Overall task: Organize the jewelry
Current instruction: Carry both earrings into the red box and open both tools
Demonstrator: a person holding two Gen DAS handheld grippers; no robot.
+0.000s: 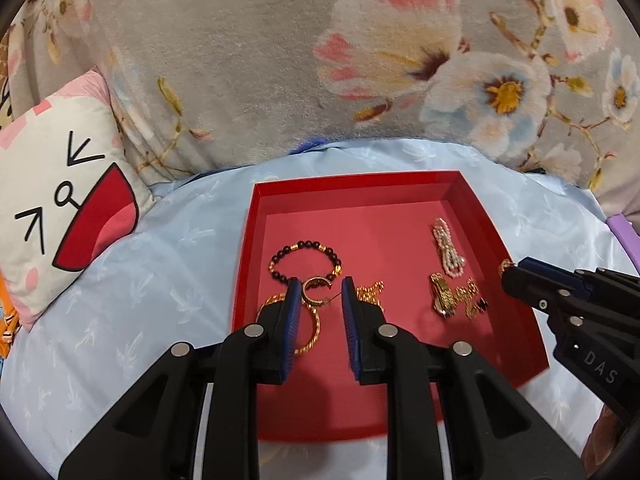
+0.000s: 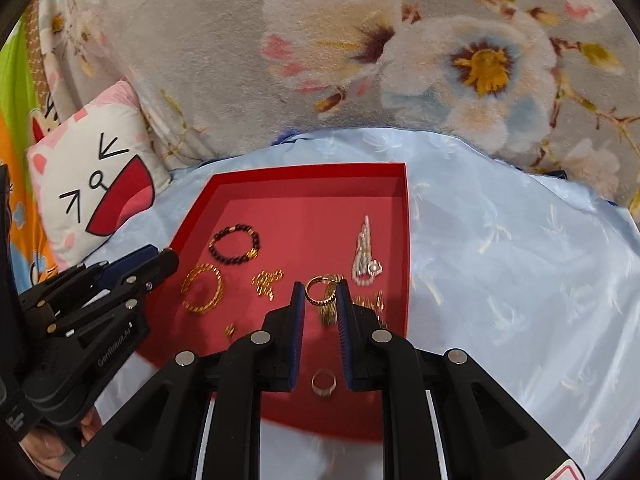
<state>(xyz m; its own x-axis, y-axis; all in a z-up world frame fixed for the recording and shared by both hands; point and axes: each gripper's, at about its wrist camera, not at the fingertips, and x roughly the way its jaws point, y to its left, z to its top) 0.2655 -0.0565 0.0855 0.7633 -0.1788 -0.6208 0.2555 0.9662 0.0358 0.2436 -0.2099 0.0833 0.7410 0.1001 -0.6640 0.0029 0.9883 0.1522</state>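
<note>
A red tray point(image 1: 352, 182) point(image 2: 308, 170) lies on the bed with several jewelry pieces in it. They include a dark bead bracelet point(image 1: 306, 260) point(image 2: 236, 244), a gold chain bracelet point(image 2: 202, 290), a pearl piece point(image 1: 448, 252) point(image 2: 366, 256), a gold band point(image 1: 442, 296) and a ring point(image 2: 324, 384). My left gripper point(image 1: 321, 282) hangs over the tray's left side, shut on a small gold hoop earring point(image 1: 308, 296). My right gripper point(image 2: 320, 285) hangs over the right side, shut on a matching hoop earring point(image 2: 316, 301). Each gripper also shows from the side in the other's view, the right gripper point(image 1: 514, 276) and the left gripper point(image 2: 166, 260).
The tray rests on a light blue satin sheet point(image 1: 160, 300) point(image 2: 500, 260). A cat-face pillow point(image 1: 60, 208) point(image 2: 92, 196) lies to the left. A grey floral blanket point(image 1: 280, 60) is bunched up behind the tray. A purple object point(image 1: 624, 232) shows at the right edge.
</note>
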